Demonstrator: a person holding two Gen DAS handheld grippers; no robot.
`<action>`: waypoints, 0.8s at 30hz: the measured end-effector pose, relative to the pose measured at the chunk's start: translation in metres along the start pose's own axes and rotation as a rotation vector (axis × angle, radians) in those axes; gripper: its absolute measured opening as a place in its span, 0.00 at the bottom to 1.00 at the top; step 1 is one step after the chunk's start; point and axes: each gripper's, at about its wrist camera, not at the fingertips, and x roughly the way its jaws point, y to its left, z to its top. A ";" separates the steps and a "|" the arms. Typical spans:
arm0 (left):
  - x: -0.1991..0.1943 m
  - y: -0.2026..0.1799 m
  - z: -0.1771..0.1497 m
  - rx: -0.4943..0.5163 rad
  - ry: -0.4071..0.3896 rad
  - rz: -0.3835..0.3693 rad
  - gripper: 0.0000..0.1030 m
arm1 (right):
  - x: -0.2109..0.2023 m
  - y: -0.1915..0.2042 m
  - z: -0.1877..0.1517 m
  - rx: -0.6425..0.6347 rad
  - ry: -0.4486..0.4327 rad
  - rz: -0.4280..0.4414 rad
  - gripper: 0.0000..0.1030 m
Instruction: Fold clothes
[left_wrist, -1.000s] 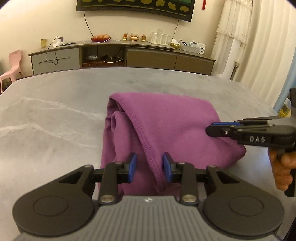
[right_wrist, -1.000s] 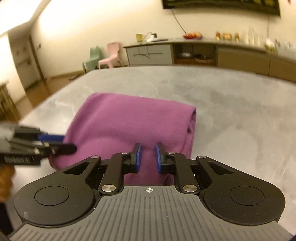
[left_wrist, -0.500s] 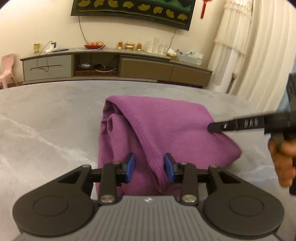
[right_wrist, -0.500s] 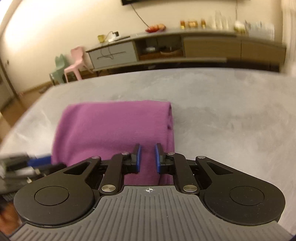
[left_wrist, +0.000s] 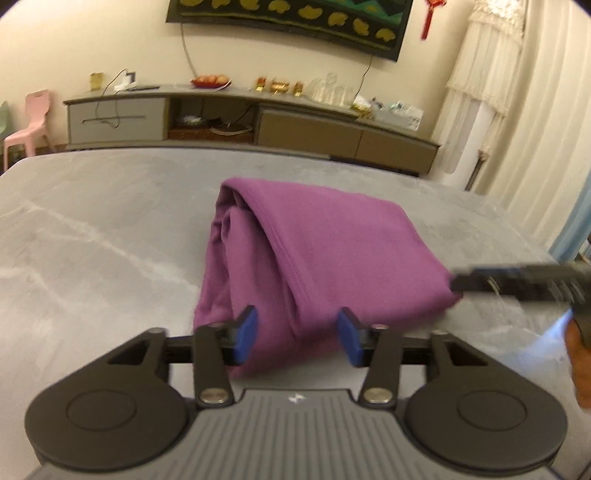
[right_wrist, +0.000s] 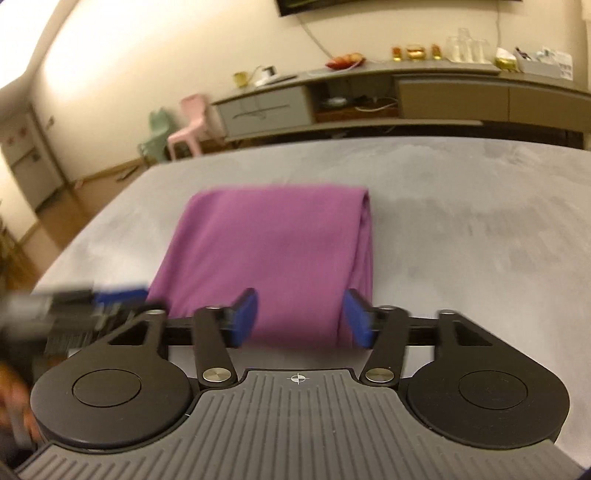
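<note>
That folded purple knit garment (left_wrist: 317, 251) on the grey marbled table (left_wrist: 92, 236) looks soft and floppy, so with your left gripper (left_wrist: 297, 334) and right gripper (right_wrist: 301, 317) both spread wide, I'd pinch the stitched hem (left_wrist: 291, 273).

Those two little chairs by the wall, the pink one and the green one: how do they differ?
Seen from the right wrist, the pink chair stands nearer the sideboard, while the green chair sits beyond it, farther from the sideboard. The pink chair shows almost whole, legs included; the green chair is partly hidden behind the pink one. Pink looks a bit taller, though the lens bends things. Both are small, upright and stand on the floor by the wall.
</note>
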 end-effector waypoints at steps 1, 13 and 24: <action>-0.004 -0.006 -0.003 -0.006 0.009 0.003 0.65 | -0.007 0.003 -0.008 -0.009 0.011 -0.001 0.55; -0.026 -0.064 -0.012 -0.013 0.136 0.074 1.00 | -0.043 -0.015 -0.034 0.088 -0.035 -0.118 0.78; -0.023 -0.092 -0.020 -0.038 0.198 0.103 1.00 | -0.056 -0.008 -0.032 0.037 -0.060 -0.077 0.81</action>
